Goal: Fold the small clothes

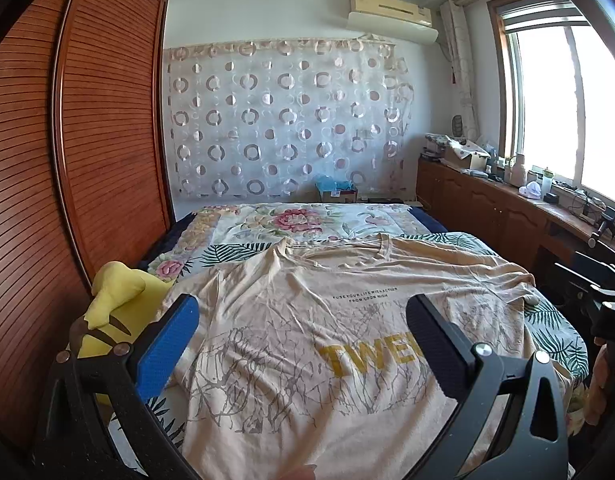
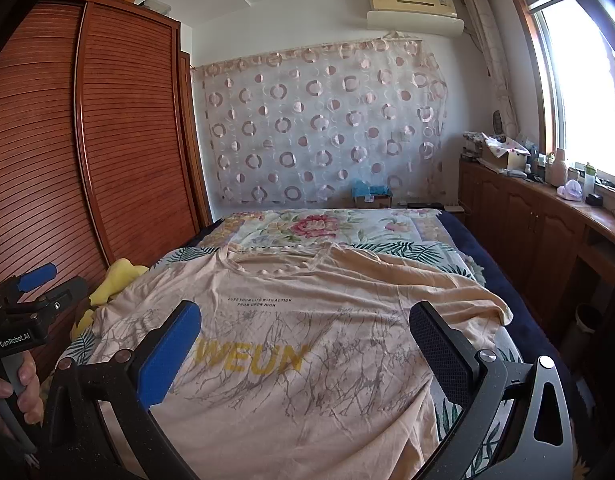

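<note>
Flat, wrinkled peach cotton tee (image 1: 307, 340) w/ crackle print, both grippers' fingers spread wide, empty

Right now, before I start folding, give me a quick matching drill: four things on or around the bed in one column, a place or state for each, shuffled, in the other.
Things:
1. T-shirt
2. Yellow cloth
3. Air conditioner
4. Left gripper

Places or states:
A. high on the far wall
B. spread flat on the bed, print up
C. jaws wide open, nothing between them
D. bunched at the bed's edge by the wardrobe

Pairs: 1-B, 2-D, 3-A, 4-C
</note>
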Demonstrator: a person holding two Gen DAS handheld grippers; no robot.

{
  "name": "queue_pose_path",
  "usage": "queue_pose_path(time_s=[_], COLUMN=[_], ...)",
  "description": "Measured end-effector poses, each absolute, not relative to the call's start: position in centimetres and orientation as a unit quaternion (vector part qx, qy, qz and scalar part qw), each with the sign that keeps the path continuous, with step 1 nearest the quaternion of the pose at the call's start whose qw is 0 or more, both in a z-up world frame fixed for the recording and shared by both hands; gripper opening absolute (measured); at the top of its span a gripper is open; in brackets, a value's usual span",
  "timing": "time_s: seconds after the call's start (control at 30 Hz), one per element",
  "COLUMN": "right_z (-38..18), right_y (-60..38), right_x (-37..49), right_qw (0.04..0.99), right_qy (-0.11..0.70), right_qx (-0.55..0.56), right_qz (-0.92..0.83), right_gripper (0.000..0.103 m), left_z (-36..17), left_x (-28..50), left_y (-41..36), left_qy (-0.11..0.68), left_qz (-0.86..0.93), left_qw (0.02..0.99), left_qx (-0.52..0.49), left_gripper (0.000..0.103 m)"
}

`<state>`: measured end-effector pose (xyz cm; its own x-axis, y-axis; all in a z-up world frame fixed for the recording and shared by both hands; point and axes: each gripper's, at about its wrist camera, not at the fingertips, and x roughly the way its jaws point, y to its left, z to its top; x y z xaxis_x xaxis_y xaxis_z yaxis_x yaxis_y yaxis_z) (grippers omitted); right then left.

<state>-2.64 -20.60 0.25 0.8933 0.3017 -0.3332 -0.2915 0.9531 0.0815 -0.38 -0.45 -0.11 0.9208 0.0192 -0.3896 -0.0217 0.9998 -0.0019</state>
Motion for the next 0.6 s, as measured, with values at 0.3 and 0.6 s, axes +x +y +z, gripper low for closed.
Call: queue_pose_path(time_s=[0.3, 0.6], right_z=[0.38, 0.42], right_y=[-20.69, -20.69], right_x=[-2.56, -2.53], right_qw=[0.973, 0.972], right_qy=[0.174, 0.175], right_qx=[0.015, 0.013], right_qz=[0.153, 0.155], right_gripper=[0.103, 0.103], left_z=[0.07, 0.13], left_x=[-0.63, -0.70], left_y=[-0.64, -0.80], left_qy=[0.196, 0.195], left_qz=[0.009, 0.009], left_qw=[0.981, 0.981], left_qx=[-0.001, 0.001], left_gripper=[0.103, 0.103])
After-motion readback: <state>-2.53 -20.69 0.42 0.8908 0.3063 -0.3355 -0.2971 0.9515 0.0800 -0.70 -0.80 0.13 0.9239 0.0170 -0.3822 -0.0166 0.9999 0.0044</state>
